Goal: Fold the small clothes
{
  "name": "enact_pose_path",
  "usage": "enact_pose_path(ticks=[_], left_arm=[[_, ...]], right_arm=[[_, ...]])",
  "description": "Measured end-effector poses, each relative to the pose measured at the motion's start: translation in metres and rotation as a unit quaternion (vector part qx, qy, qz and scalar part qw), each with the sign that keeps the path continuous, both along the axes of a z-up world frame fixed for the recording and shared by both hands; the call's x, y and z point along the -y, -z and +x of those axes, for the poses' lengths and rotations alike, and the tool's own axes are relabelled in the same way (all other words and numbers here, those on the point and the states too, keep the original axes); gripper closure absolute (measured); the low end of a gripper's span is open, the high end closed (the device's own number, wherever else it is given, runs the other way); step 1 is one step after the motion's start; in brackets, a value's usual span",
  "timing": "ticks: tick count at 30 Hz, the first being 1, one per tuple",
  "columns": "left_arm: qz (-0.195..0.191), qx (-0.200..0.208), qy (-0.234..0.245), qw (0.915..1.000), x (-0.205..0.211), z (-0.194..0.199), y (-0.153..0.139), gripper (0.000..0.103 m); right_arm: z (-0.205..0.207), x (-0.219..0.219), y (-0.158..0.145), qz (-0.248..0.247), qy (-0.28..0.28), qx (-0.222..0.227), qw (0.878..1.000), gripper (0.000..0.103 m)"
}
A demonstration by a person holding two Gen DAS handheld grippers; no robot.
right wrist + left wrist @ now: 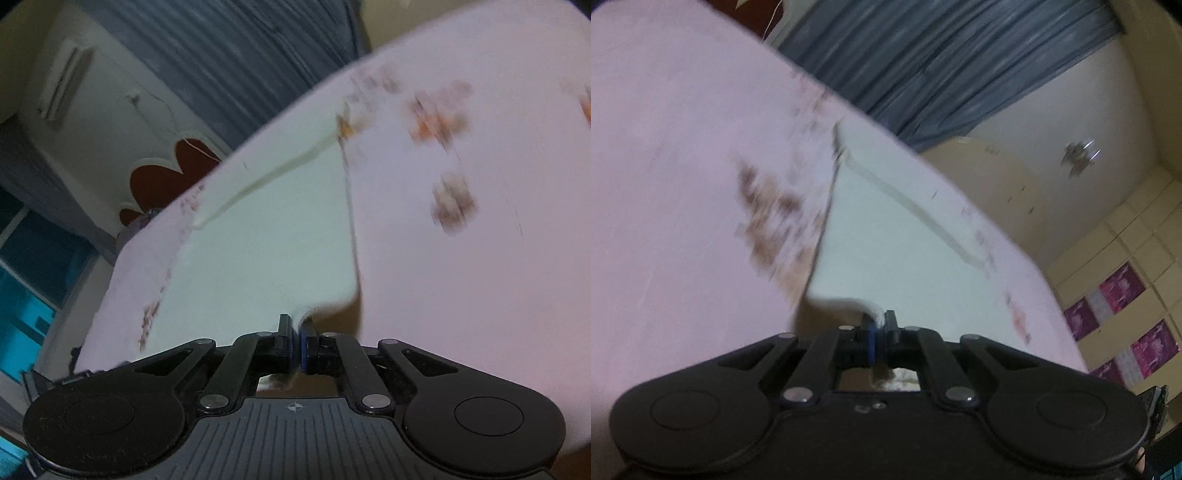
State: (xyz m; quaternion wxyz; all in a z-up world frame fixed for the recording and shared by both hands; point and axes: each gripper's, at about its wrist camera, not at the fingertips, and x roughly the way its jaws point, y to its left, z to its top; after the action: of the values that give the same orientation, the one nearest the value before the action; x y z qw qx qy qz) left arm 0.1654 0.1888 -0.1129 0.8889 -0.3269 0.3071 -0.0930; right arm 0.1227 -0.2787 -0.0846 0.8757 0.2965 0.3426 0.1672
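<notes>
A small pale white-green garment lies spread on a pink sheet with brown flower prints. My left gripper is shut on a near corner of the garment, which bunches up between the pads. In the right wrist view the same garment spreads ahead, and my right gripper is shut on its other near corner. A folded hem band runs across the garment's far edge. Both views are motion-blurred.
The pink sheet covers a bed whose far edge drops off. Beyond it hang blue-grey curtains, with a cream wall and wardrobe with magenta panels. A wall air conditioner and a red headboard show at left.
</notes>
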Motion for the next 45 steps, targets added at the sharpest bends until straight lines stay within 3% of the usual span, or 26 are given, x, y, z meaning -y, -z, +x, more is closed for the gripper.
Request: enact_pose_path(ticks=[7,14,18,23,29,32,33,35,36,40,41,43,45], left_arm=[[0.001,0.068,-0.012,0.9976,-0.002,0.069,-0.048,0.099],[0.007,0.075,-0.005,0.9972,-0.017,0.192,-0.062,0.099],[0.032,0.046,0.009,0.9984,-0.021,0.268,-0.048,0.099],[0.019,-0.016,0.017,0.9996,-0.032,0.338,-0.007,0.099],[0.015,-0.05,0.033,0.9981,-0.037,0.384,0.025,0.099],[0.011,-0.037,0.036,0.9986,-0.04,0.391,0.028,0.084],[0.011,-0.028,0.032,0.999,-0.042,0.391,0.026,0.073],[0.014,-0.012,0.02,0.9996,-0.047,0.391,0.023,0.06],[0.015,-0.007,0.017,0.9997,-0.049,0.391,0.021,0.055],[0.049,-0.013,0.042,0.9978,-0.049,0.392,0.017,0.059],[0.062,-0.015,0.052,0.9966,-0.047,0.393,0.017,0.06],[0.086,-0.022,0.072,0.9934,-0.04,0.396,0.017,0.063],[0.124,-0.038,0.092,0.9872,-0.03,0.403,0.019,0.067]], right_arm=[[0.07,-0.005,-0.056,-0.025,0.014,0.071,0.997,0.1],[0.195,-0.004,-0.077,-0.045,0.054,0.065,0.995,0.1],[0.278,-0.003,-0.064,-0.048,0.069,0.029,0.996,0.1],[0.358,-0.002,-0.024,-0.036,0.085,-0.038,0.995,0.1],[0.397,0.012,0.024,-0.004,0.105,-0.087,0.991,0.1],[0.403,0.015,0.026,0.005,0.109,-0.057,0.992,0.098],[0.405,0.013,0.023,-0.004,0.114,-0.05,0.992,0.093],[0.402,0.012,0.015,-0.03,0.136,-0.017,0.99,0.028],[0.401,0.012,0.012,-0.036,0.14,0.0,0.989,0.025],[0.408,0.009,0.011,-0.052,0.114,0.003,0.992,0.029],[0.413,0.004,0.012,-0.069,0.1,-0.003,0.993,0.041],[0.419,-0.005,0.016,-0.098,0.076,-0.014,0.992,0.053],[0.425,-0.016,0.018,-0.129,0.061,-0.02,0.99,0.055]])
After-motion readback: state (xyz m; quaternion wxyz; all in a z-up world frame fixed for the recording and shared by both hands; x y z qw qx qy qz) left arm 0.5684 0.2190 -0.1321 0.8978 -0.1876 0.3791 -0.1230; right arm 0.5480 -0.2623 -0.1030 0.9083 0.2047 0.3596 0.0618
